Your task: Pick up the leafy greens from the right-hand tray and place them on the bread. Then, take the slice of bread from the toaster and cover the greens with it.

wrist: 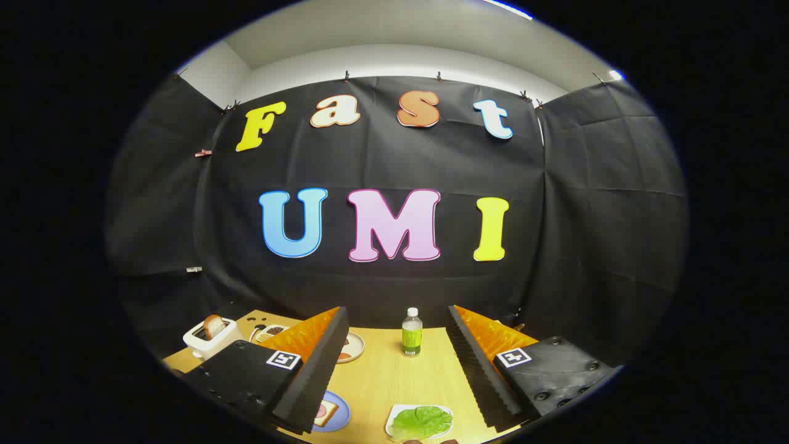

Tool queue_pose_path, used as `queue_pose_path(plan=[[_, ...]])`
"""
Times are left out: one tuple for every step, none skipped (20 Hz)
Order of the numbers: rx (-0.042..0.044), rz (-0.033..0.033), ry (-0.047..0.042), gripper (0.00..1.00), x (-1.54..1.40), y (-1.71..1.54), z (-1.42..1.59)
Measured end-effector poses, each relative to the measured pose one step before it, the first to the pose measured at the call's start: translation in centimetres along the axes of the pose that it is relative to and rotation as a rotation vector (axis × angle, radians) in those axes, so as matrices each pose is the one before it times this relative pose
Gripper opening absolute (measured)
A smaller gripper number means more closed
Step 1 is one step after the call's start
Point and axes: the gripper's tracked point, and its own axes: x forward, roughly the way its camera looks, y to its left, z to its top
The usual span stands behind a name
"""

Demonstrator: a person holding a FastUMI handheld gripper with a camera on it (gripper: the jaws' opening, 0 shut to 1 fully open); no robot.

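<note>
My gripper (394,345) is open, its two orange-and-black fingers (314,357) spread wide above the wooden table (385,379) with nothing between them. Below and between the fingers, a green leaf (422,421) lies on a white tray (394,420). Beside the left finger, a blue plate (339,416) carries a slice of bread (325,412) with something pink on it, partly hidden by the finger. Beyond the left finger, a white toaster (209,339) stands at the table's far left with a bread slice (214,325) sticking up from its slot.
A small bottle with a green label (412,333) stands at the back of the table, ahead between the fingers. A round plate with red slices (351,347) peeks out behind the left finger, and another small dish (269,333) sits near the toaster.
</note>
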Motion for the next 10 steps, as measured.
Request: queue_pose_path(plan=[[-0.00161, 0.01285, 0.01132, 0.99, -0.102, 0.403, -0.44], [-0.00221, 0.01255, -0.00129, 0.99, 0.018, 0.37, 0.039], [-0.00425, 0.00673, -0.01037, 0.99, 0.12, 0.267, 0.396], [-0.00266, 0.00965, -0.00953, 0.99, 0.163, 0.232, 0.343], [-0.00287, 0.00767, -0.0047, 0.99, 0.169, 0.364, 0.02], [-0.00223, 0.00826, 0.00085, 0.99, 0.16, 0.164, 0.013], [0.00017, 0.00491, 0.00081, 0.99, 0.045, 0.1, -0.081], [0.00219, -0.00294, 0.00308, 0.99, 0.018, -0.046, -0.062], [0.00086, -0.00169, -0.00161, 0.99, 0.0, -0.134, 0.102], [-0.00509, 0.00243, 0.00943, 0.99, -0.033, 0.129, -0.34]])
